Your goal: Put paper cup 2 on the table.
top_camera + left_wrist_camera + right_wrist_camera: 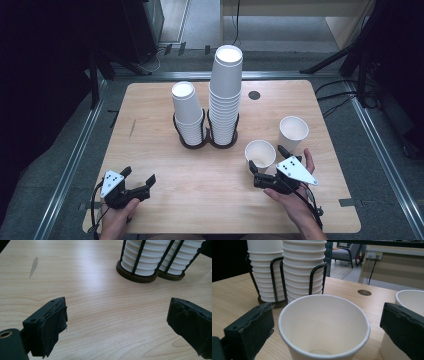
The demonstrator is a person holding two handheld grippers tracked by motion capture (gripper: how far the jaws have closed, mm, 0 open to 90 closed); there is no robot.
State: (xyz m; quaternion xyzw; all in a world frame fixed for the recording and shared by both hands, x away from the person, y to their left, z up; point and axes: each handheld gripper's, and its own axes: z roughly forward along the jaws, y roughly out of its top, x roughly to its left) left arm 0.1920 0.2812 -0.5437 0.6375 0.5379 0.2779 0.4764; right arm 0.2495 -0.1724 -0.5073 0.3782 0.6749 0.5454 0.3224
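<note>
From the high view, a wooden surface (165,175) holds a black wire cup holder (206,135) with two stacks of white paper cups turned upside down. The tall stack (225,95) stands on the right side of the holder and the short stack (187,112) on the left. The wire bars keep the stacks from tipping over. Two loose paper cups stand mouth up, to the right of the holder. The near cup (260,155) sits right in front of the right tool (267,159), between its two black jaws. The far cup (293,132) stands just beside it, a bit farther back. The left tool (138,176) rests low near the front left of the surface, well apart from all cups.

From the left gripper view, the left tool (117,317) is open wide with only bare wood between its jaws. It looks like it is just waiting. The bottom of the cup holder (140,277) shows farther off.

From the right gripper view, the right tool (327,322) is open wide too, with one jaw on each side of the near cup (324,325). The jaws do not touch it yet. I think the cup is about to be pinched and picked up, maybe to go on a stack. The far cup (412,300) sits close to the right jaw, so that jaw could bump it.
</note>
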